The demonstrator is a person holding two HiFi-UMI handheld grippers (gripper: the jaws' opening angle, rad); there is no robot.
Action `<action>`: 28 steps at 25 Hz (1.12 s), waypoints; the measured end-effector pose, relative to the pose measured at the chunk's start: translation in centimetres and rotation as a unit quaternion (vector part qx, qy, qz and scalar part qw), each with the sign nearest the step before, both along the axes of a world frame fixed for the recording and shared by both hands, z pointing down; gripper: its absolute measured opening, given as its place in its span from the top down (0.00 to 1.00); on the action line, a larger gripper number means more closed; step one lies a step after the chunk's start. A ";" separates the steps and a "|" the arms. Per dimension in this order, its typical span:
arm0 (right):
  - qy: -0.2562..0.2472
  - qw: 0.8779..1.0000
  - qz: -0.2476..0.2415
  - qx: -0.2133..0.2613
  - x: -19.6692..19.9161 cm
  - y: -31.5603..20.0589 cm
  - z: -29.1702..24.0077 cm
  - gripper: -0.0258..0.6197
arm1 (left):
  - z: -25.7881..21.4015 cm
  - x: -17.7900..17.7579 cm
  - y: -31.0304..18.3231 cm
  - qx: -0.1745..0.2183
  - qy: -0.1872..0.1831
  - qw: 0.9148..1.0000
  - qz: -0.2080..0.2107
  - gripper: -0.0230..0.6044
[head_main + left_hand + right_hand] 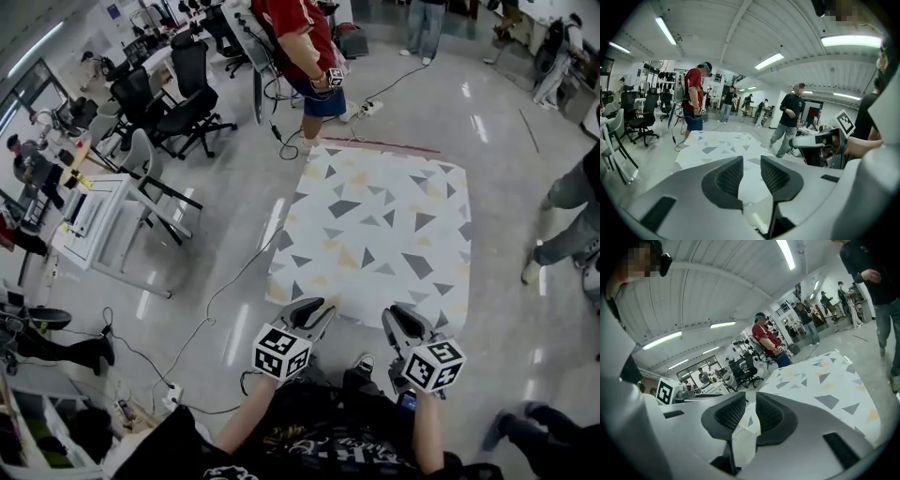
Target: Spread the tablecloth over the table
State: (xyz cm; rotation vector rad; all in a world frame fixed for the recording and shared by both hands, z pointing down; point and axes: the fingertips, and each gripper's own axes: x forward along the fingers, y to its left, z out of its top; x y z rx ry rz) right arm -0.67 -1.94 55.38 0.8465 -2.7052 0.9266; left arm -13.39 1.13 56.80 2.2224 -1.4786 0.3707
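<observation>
Near edge: left claw (317,309) and right claw (401,319) hover just above the cloth's near hem. Left jaws stand partly apart, right jaws nearly together; neither has anything between its pads.

Tablecloth (384,225): lies flat, from just beyond the claws to the far end. What bears it is covered, so the counter itself is not visible.

Step, judged: the spreading looks all but done. The next move calls for checking the near hem and tugging out any slack.

Far edge: person in red (300,47).

Count: one tablecloth, two claws, one person at the far edge.
</observation>
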 end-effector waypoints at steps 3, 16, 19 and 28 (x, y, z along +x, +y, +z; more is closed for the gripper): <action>-0.001 1.000 -0.016 0.008 -2.0 0.7 -0.7 0.84 | -1.2 -0.8 0.4 0.010 0.009 1.000 0.005 0.79; -0.040 0.999 -0.030 0.005 -12.5 7.4 -3.6 0.85 | -4.7 -7.0 7.0 0.041 0.043 0.996 0.065 0.88; -0.035 0.999 -0.016 0.010 -14.2 9.2 -4.0 0.86 | -4.7 -8.6 8.6 0.041 0.046 0.995 0.080 0.88; -0.076 0.997 0.006 0.001 -17.8 13.2 -4.3 0.94 | -5.2 -11.2 11.9 0.055 0.062 0.990 0.115 0.88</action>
